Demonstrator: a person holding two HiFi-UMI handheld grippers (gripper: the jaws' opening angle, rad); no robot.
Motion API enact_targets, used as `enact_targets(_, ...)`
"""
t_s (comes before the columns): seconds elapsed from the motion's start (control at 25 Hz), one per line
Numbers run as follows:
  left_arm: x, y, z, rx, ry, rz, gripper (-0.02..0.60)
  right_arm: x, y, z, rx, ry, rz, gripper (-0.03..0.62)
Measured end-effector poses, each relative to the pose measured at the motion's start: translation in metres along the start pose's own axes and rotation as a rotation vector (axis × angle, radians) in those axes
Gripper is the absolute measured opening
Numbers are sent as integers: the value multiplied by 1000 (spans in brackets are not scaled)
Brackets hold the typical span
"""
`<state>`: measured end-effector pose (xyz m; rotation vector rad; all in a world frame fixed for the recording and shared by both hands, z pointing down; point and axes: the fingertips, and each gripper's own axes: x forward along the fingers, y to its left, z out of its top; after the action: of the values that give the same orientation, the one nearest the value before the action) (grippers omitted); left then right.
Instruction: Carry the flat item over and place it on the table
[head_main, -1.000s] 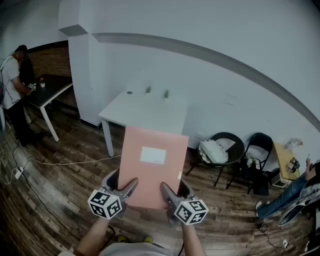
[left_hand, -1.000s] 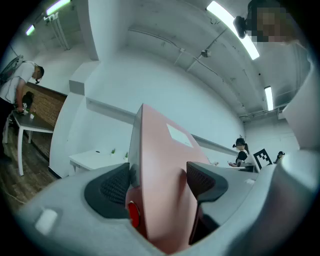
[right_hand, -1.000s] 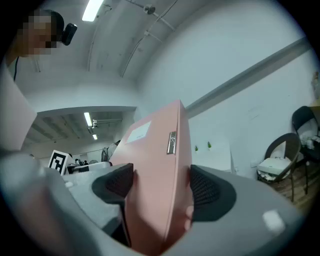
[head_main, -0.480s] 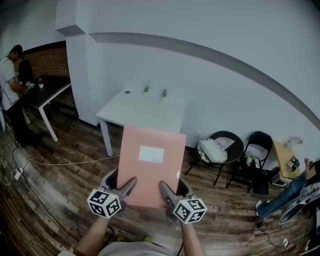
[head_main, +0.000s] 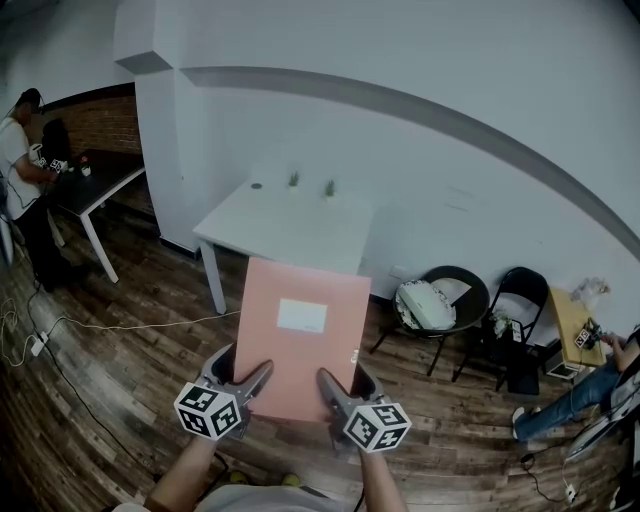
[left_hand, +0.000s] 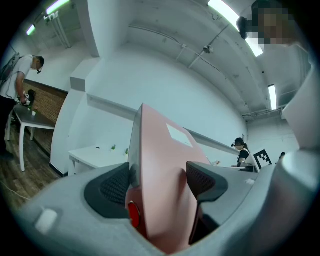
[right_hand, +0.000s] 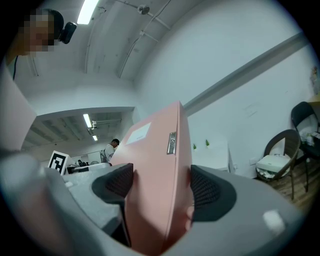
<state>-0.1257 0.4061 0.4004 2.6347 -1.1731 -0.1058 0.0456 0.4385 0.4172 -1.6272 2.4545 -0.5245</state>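
A flat pink folder with a white label is held in the air in front of me, tilted away. My left gripper is shut on its near left edge and my right gripper is shut on its near right edge. In the left gripper view the pink folder stands edge-on between the black pads. The right gripper view shows the pink folder clamped the same way, with a small metal clasp on its spine. A white table stands ahead against the wall, beyond the folder's far edge.
Two tiny plants and a small dark object sit at the white table's back. Two black chairs stand to the right, one holding a white bundle. A person stands at a dark table far left. A cable crosses the wooden floor.
The folder and both grippers have sunk slightly lower in the head view and the view has shifted a little; the grip on the folder is unchanged.
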Motion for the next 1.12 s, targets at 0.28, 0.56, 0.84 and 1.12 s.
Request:
enact_targets(0.28,24,-18,-5,10,8,15,356,-5,-30,8,15,1,13,353)
enact_targets(0.56,40,-19,-11,12,7,45,356,4,-50,8,19,7,36,353)
enact_targets(0.84,66,12,-12,10,4,49,356,43,-63,5,20,8,42,353)
enact_targets(1.12,113,63,-8,-13,14,42,356,106,-83,10,13,23,23,353)
